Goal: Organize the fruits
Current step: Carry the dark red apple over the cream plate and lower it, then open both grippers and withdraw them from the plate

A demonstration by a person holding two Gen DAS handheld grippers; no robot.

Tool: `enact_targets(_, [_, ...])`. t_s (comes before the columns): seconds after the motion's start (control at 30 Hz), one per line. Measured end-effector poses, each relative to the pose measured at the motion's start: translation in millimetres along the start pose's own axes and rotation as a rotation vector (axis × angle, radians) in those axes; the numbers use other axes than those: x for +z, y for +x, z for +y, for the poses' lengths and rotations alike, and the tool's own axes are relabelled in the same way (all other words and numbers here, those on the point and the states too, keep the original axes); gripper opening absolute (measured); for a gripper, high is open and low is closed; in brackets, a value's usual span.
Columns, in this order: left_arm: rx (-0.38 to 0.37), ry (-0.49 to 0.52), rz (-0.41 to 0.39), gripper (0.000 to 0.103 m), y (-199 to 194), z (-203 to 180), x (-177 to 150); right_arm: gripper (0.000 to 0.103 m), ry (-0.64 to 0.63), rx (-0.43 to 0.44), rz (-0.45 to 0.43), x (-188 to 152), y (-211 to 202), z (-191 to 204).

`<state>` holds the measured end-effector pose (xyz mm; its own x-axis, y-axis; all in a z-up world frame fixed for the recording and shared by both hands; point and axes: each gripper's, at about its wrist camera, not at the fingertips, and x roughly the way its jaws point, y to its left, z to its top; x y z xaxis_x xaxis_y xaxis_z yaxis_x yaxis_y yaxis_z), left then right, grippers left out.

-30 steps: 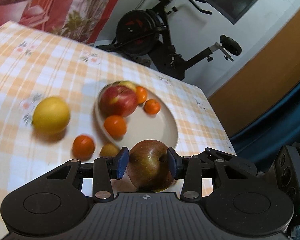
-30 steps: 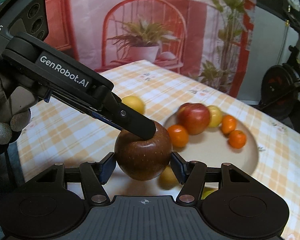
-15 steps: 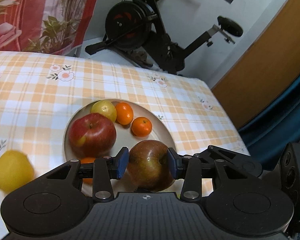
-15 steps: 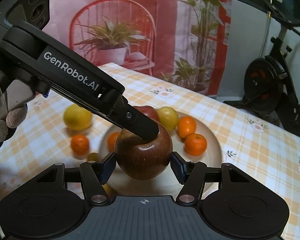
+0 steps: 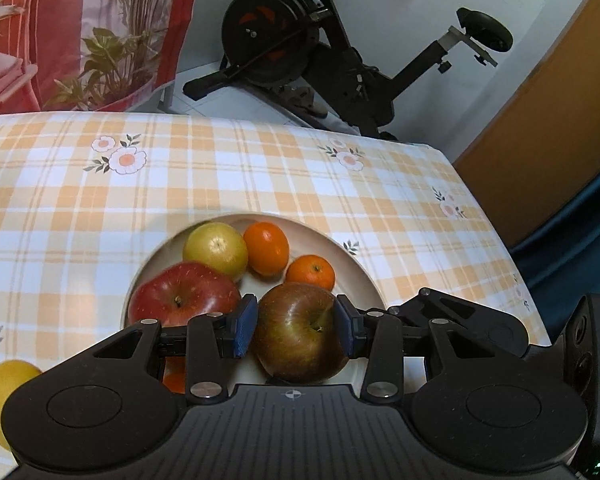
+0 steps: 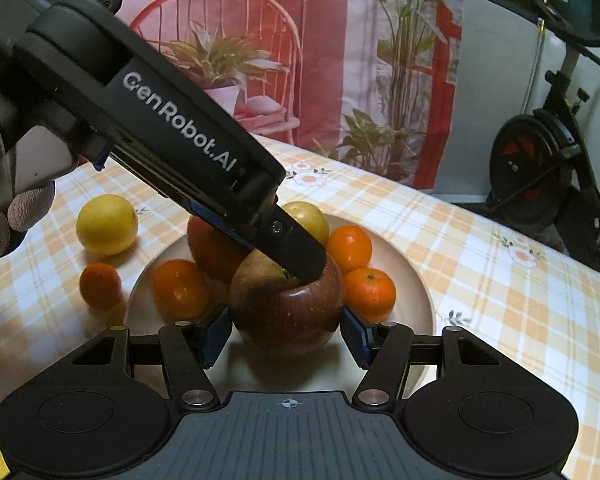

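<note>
Both grippers are shut on one dark red-brown apple, held over the near part of a beige plate. My left gripper clamps it across stem and base. My right gripper clamps its sides, and the same apple shows there under the left gripper's finger. On the plate lie a red apple, a yellow-green fruit and several tangerines. A yellow lemon and a tangerine lie on the cloth left of the plate.
The table has an orange checked cloth. Its far edge and right edge are close to the plate. An exercise bike stands beyond the table, with a floral curtain behind.
Both grippers have carried the apple from the table's near side to above the plate. The plate and its fruit now sit right under the apple.
</note>
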<state>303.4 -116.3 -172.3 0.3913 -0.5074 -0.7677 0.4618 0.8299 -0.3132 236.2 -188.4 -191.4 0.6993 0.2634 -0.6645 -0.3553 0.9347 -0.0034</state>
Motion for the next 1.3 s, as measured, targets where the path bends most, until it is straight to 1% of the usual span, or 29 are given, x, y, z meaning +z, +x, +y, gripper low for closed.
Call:
enact_targets(0.13, [0.018,0.012,-0.005,0.044,2.3,-2.9,5.6,0.056,-0.018,-0.013,-0.004,3.3,4.6,-0.3])
enact_targets(0.33, [0.028,0.003,-0.018,0.044,5.7,-3.4,11.0,0.056,-0.049,-0.046,-0.011,6.2,11.6,-0.6])
enact_targets(0.63, [0.056,0.002,-0.039,0.044,5.2,-4.4,12.7,0.056,-0.060,-0.070,-0.017,10.3,20.4,4.5])
enact_targets(0.8, [0.072,0.000,-0.064,0.044,-2.7,-5.1,12.4,0.057,-0.053,-0.077,-0.004,11.4,20.3,6.6])
enact_targets(0.9, [0.085,-0.005,-0.080,0.044,-9.8,-4.5,12.5,0.061,-0.038,-0.072,-0.006,10.0,14.4,6.4])
enact_targets(1.1, [0.106,-0.005,-0.105,0.044,-26.6,-5.4,8.4,0.061,0.025,-0.072,-0.026,7.9,-7.4,2.5])
enact_targets(1.3, [0.135,0.013,-0.140,0.044,-52.6,-7.4,-0.1,0.061,0.093,-0.077,-0.055,4.1,-36.1,1.5])
